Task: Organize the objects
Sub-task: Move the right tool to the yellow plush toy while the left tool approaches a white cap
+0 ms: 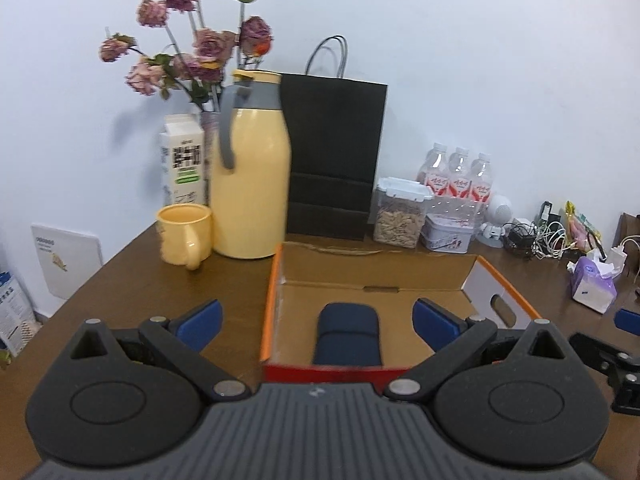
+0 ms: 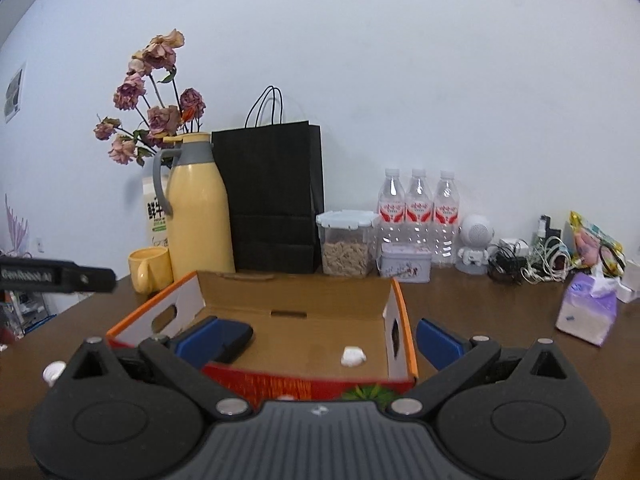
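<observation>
An open cardboard box with orange rims sits on the brown table. A dark navy case lies inside it on the floor. A small white object also lies in the box, toward its right side. My left gripper is open and empty, hovering over the box's near left edge above the case. My right gripper is open and empty, straddling the box's near right corner. The right gripper's edge shows in the left wrist view.
At the back stand a yellow thermos, yellow mug, milk carton, dried flowers, black paper bag, seed container, tin, three water bottles, a small robot figure, cables and a tissue pack.
</observation>
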Demonstrator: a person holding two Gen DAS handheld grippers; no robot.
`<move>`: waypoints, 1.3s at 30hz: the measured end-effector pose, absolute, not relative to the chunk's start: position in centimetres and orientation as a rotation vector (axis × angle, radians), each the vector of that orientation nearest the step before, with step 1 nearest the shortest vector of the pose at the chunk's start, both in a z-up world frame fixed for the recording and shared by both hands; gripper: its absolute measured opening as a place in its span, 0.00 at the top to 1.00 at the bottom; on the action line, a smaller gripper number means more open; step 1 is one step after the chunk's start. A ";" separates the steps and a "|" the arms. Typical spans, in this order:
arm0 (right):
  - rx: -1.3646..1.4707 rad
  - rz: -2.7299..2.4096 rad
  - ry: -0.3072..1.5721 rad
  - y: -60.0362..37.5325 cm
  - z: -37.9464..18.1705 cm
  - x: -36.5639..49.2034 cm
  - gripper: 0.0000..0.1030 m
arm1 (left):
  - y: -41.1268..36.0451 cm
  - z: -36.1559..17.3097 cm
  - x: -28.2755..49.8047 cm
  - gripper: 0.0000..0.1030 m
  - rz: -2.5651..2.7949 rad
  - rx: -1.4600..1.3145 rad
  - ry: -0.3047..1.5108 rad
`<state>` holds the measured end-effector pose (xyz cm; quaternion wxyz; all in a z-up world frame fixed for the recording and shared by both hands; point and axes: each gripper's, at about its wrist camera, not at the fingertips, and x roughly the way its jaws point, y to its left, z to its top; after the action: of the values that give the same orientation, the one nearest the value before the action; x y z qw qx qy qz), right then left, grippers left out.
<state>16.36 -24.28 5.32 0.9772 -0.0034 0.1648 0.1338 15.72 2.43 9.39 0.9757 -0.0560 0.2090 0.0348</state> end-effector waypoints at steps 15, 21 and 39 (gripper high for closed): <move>-0.031 0.298 0.457 -25.0 1.7 11.4 0.00 | 6.4 6.5 8.0 0.00 0.122 -0.081 0.488; -0.033 0.325 0.509 -24.0 0.1 11.5 0.00 | 8.7 4.2 5.8 0.00 0.158 -0.113 0.541; 0.263 0.094 0.565 -20.6 0.2 13.5 0.00 | 11.1 2.1 5.3 0.00 0.148 -0.184 0.574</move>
<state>13.53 -20.61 0.20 0.9508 0.1292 0.2779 0.0462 5.32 11.06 2.06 0.9522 -0.0904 0.2824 0.0729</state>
